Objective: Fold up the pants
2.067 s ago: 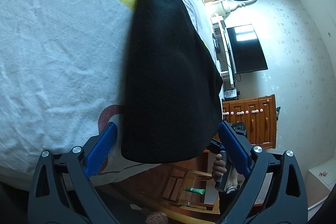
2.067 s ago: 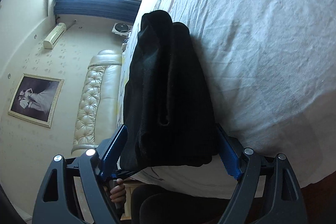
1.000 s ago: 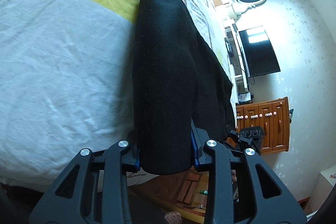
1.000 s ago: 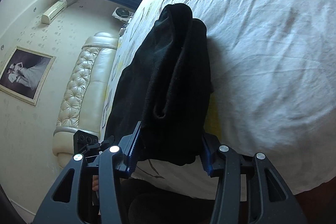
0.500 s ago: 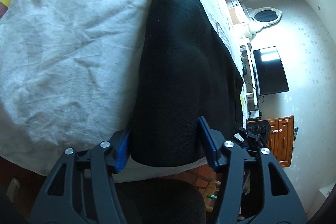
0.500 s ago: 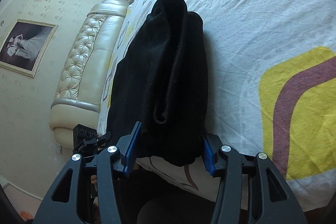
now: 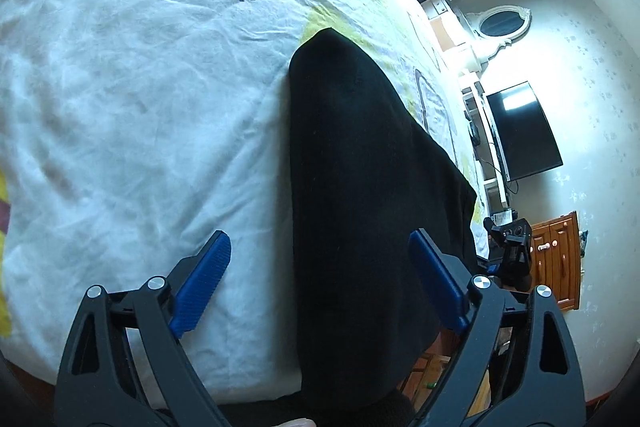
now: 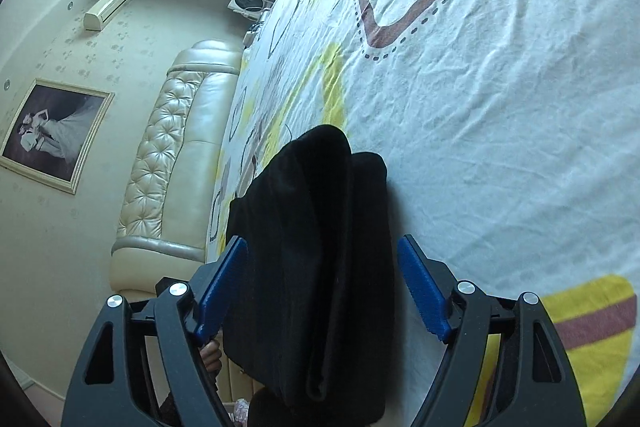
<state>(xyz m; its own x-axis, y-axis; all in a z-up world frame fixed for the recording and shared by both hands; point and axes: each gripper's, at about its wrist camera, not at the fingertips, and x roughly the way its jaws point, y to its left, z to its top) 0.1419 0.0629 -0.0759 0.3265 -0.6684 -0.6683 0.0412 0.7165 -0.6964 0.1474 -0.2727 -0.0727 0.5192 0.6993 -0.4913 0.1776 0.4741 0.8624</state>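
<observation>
The black pants (image 7: 360, 195) are seen lying folded on the bed (image 7: 132, 99), a long dark bundle stretched away from the near edge over the white patterned sheet. The left hand-held gripper (image 7: 320, 267) is held with its blue fingers (image 7: 202, 283) spread wide apart, one over the sheet, the other at the bundle's right side, nothing clamped. From the right wrist view, the pants (image 8: 316, 259) are shown in stacked layers, and the right hand-held gripper (image 8: 322, 279) is likewise parted, its fingers (image 8: 420, 291) set either side of the cloth without pinching it. A padded headboard (image 8: 176, 163) is seen beyond.
</observation>
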